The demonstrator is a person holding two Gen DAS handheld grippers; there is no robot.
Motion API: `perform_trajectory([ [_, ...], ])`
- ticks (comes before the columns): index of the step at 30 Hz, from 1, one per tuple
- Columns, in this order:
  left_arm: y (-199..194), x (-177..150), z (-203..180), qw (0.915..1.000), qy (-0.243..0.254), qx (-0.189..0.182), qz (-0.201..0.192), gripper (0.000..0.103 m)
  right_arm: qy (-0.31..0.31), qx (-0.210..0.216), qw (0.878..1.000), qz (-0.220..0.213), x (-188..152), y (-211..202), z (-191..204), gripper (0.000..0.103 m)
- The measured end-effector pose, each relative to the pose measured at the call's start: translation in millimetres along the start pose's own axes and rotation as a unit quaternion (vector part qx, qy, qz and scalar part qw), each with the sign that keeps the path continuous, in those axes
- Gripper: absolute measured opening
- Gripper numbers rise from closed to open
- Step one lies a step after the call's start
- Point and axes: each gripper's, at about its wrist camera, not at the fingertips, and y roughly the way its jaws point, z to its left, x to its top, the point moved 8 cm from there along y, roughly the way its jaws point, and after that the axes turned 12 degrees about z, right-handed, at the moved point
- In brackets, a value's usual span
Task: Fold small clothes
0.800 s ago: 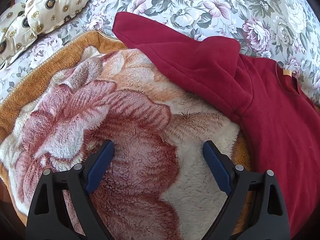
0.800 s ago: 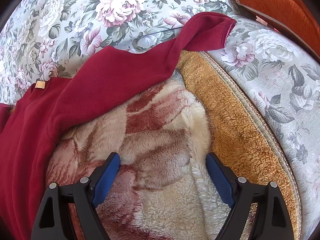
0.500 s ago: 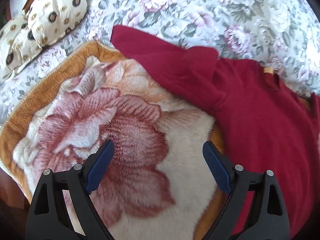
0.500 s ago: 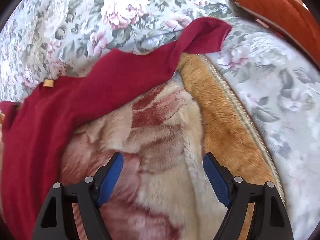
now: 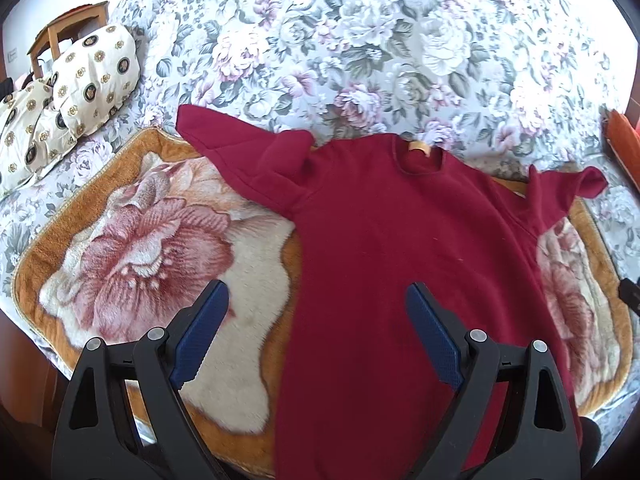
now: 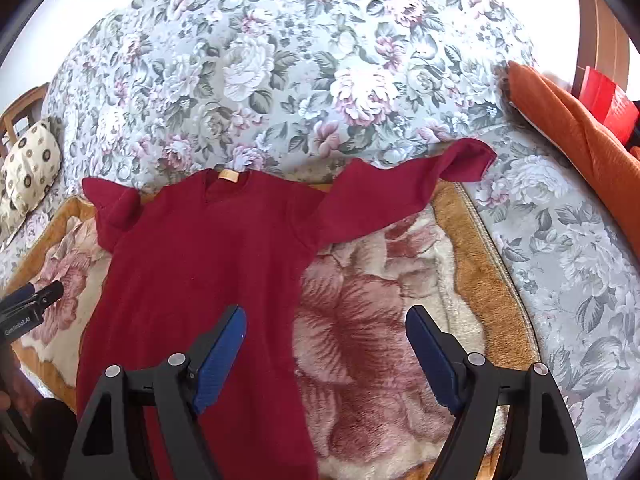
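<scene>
— Where's the jumper?

— The dark red sweater lies flat, neck away from me, on the fleece flower blanket spread over the floral bedspread; one sleeve reaches out towards the bedspread, the other sleeve is doubled back near the shoulder.

— And your grippers?

— My left gripper hangs over the sweater's edge with its jaws wide apart, nothing between them; my right gripper is likewise spread and empty above the blanket; whether either pad brushes the cloth, I can't quite tell.

— Anything else?

— Patterned pillows off to the side.
</scene>
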Motion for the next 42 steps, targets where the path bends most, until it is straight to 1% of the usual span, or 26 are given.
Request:
perform_trajectory([
  [3, -9.1, -6.7, -15.2, 0.9999, 0.01, -0.004, -0.002, 0.09, -0.009, -0.005, 1.0, -0.005, -0.1, -2.6, 17.9, 0.08],
  [6, -14.4, -10.1, -28.1, 0.9998, 0.019, 0.0, -0.007, 0.09, -0.022, -0.003, 1.0, -0.007, -3.3, -5.6, 25.5, 0.08],
  [11, -13.0, -18.2, -40.0, 0.9997, 0.024, 0.001, -0.003, 0.09, -0.029, 0.001, 1.0, -0.006, 0.1, -6.5, 40.5, 0.08],
  [17, -8.5, -20.0, -45.0, 0.9997, 0.022, 0.001, 0.002, 0.09, -0.035, -0.023, 0.999, -0.012, -0.7, -2.7, 38.9, 0.08],
  [25, 2.3, -17.3, -47.2, 0.9997, 0.024, 0.006, 0.008, 0.09, -0.026, -0.039, 0.999, -0.006, 0.5, 9.6, 36.1, 0.08],
  [31, 9.9, -14.1, -47.4, 0.9997, 0.02, 0.003, 0.012, 0.09, -0.021, -0.04, 0.999, 0.001, 1.8, 17.5, 35.4, 0.08],
  [42, 12.5, -10.6, -49.5, 0.9997, 0.02, 0.005, 0.014, 0.09, -0.014, -0.043, 0.999, 0.008, 5.6, 24.0, 35.0, 0.08],
])
